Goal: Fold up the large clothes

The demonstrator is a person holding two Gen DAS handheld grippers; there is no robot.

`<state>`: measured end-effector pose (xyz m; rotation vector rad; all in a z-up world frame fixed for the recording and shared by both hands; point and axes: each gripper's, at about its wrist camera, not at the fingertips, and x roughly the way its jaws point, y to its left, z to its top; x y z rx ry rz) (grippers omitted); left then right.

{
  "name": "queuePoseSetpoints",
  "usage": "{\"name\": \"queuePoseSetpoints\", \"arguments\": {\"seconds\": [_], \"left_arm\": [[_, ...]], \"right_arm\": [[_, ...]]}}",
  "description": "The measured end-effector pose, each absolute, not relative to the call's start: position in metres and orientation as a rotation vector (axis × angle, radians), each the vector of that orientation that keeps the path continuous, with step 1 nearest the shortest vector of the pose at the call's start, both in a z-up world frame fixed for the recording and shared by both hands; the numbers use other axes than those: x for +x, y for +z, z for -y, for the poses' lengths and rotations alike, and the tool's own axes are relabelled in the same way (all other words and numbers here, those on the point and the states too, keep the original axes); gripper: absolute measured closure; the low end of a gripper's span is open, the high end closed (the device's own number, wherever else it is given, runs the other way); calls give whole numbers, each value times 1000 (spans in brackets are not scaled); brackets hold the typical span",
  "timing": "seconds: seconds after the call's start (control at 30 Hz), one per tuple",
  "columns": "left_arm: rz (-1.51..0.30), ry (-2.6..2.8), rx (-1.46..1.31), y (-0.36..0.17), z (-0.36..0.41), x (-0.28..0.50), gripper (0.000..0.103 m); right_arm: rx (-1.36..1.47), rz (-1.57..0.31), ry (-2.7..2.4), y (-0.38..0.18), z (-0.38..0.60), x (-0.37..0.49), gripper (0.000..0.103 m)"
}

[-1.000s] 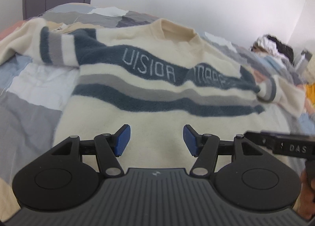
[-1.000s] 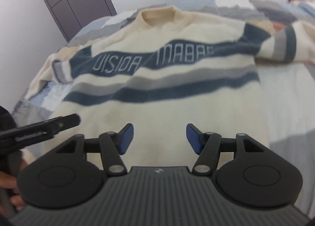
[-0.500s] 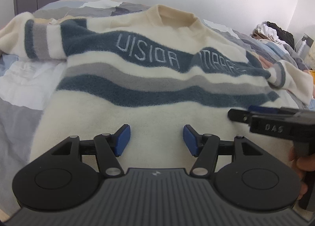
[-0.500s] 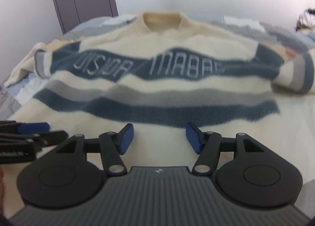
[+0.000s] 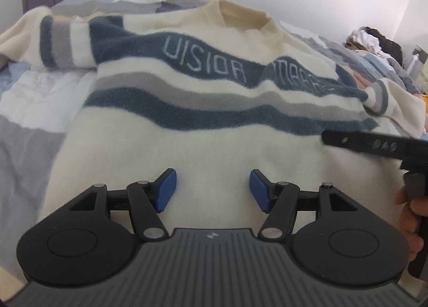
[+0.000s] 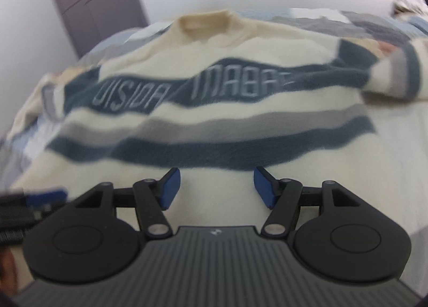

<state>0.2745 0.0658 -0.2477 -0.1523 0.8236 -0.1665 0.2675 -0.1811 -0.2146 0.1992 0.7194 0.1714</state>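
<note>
A patchwork bed (image 5: 29, 119) fills the scene, and spread flat across it, front up, lies the big cream sweater (image 5: 203, 146) with blue and grey stripes, collar toward the far wall, sleeves flung out to each side. Bare quilt shows along the sweater's left edge, with a heap of clothes (image 5: 374, 42) far right by the wall. A grey door (image 6: 93, 4) stands beyond the bed. Left gripper (image 5: 212, 190) hovers over the plain lower body, jaws apart, nothing between the blue pads. Right gripper (image 6: 216, 188) likewise, jaws parted and empty, above the lowest blue stripe's near edge; whether either touches the fabric, can't tell.
</note>
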Motion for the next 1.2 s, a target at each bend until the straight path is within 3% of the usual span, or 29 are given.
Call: {"name": "queuePoseSetpoints", "arguments": {"seconds": [0.27, 0.33, 0.53, 0.57, 0.6, 0.67, 0.97, 1.2], "left_arm": [[-821, -164, -189, -242, -70, 261, 33], [-819, -166, -183, -243, -69, 259, 33], [-812, -167, -184, -243, -69, 257, 32], [-812, -166, -186, -243, -69, 257, 32], [-811, -165, -189, -243, -69, 257, 32], [-811, -164, -193, -243, -70, 257, 32], [-802, -154, -170, -249, -66, 259, 31], [-785, -151, -242, -248, -75, 255, 31]], "right_arm": [[314, -650, 27, -192, 242, 281, 39], [358, -621, -29, -190, 268, 291, 34], [332, -578, -163, -212, 336, 326, 33], [328, -577, -181, -217, 347, 329, 29], [341, -578, -193, -222, 357, 333, 17], [433, -583, -191, -234, 380, 338, 11], [587, -492, -68, -258, 433, 364, 11], [909, -270, -175, -274, 491, 352, 11]]}}
